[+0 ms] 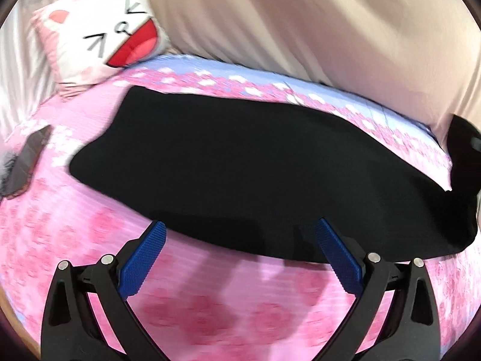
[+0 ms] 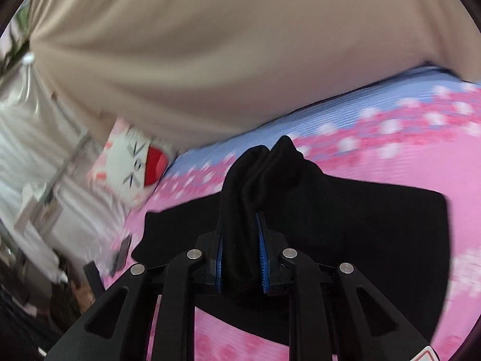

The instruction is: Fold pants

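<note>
Filling the far side of both views, a beige curtain (image 1: 300,24) hangs in folds behind the bed. Below it a pink flowered bedspread (image 1: 210,307) with a blue band along its far edge covers the whole bed. The black pants (image 1: 240,174) lie spread long and flat across the middle of the bedspread, one end reaching toward the right edge of the left wrist view. A cat-face pillow (image 1: 102,39) with a red mouth leans at the far left corner, near the pants but apart from them. A dark flat thing (image 1: 27,159) lies on the bedspread at the left edge, too blurred to identify.

The left gripper (image 1: 237,237) hovers at the near edge of the pants, its blue pads (image 1: 144,258) spread wide with nothing between them.

The right gripper (image 2: 240,240) is clamped on a bunched part of the pants (image 2: 360,225), lifted so that the cloth pokes out past the fingertips, while the rest lies flat beneath
</note>
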`<state>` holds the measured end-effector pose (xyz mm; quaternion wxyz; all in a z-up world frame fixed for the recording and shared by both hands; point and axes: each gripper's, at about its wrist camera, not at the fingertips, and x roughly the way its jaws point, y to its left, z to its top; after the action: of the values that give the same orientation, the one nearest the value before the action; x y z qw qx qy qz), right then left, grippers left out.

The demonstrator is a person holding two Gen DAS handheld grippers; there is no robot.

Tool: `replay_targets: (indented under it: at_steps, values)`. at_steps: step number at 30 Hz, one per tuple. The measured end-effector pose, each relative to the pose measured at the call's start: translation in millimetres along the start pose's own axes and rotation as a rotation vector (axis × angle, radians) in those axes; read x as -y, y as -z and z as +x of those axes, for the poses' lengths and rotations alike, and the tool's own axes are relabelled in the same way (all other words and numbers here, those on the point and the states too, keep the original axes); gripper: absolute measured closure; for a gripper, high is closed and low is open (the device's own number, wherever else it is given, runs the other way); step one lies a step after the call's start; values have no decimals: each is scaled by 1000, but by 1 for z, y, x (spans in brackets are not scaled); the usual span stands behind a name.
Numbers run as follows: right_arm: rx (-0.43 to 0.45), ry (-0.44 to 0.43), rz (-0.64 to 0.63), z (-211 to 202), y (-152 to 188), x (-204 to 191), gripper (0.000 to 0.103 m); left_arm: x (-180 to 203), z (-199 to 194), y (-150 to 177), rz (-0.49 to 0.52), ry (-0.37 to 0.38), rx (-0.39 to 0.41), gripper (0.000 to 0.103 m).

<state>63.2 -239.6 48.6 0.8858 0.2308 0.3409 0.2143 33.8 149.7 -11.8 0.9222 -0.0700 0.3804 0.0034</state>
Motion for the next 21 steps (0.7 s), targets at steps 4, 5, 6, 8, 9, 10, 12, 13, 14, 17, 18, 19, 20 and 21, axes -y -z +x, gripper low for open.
replay_targets:
  at_steps: [4, 5, 6, 8, 9, 10, 12, 13, 14, 17, 18, 19, 20, 21]
  values:
    - [-139, -7, -107, 101, 19, -61, 86, -46, -16, -6, -67, -13, 35, 5]
    - [-173, 8, -127, 121, 24, -69, 86, -55, -18, -7, -78, -18, 39, 5]
    - [-218, 33, -143, 146, 35, -76, 85, -62, -19, -9, -89, -22, 42, 5]
    - [-263, 72, -159, 172, 54, -75, 83, -83, -19, -11, -135, -26, 41, 5]
    - [-272, 82, -164, 181, 61, -74, 79, -90, -19, -11, -154, -22, 37, 5]
    - [-245, 65, -171, 181, 65, -73, 75, -100, -16, -12, -191, -14, 28, 5]
    - [-228, 43, -178, 171, 65, -75, 63, -118, -12, -12, -279, 11, 11, 5]
    - [-215, 19, -166, 162, 64, -76, 61, -130, -8, -11, -351, 43, -2, 5]
    - [-181, -6, -162, 148, 64, -78, 60, -137, -5, -10, -401, 68, -8, 5]
    - [-41, 49, -205, 103, 65, -71, 47, -155, 5, -7, -543, 125, -14, 5]
    - [9, 102, -221, 87, 67, -66, 38, -158, 8, -7, -573, 132, -16, 5]
    - [57, 167, -237, 74, 72, -60, 37, -159, 14, -8, -600, 144, -16, 5]
    - [82, 205, -240, 65, 76, -53, 37, -159, 18, -10, -610, 139, -9, 5]
    - [93, 230, -227, 56, 82, -44, 37, -157, 21, -13, -609, 115, 8, 5]
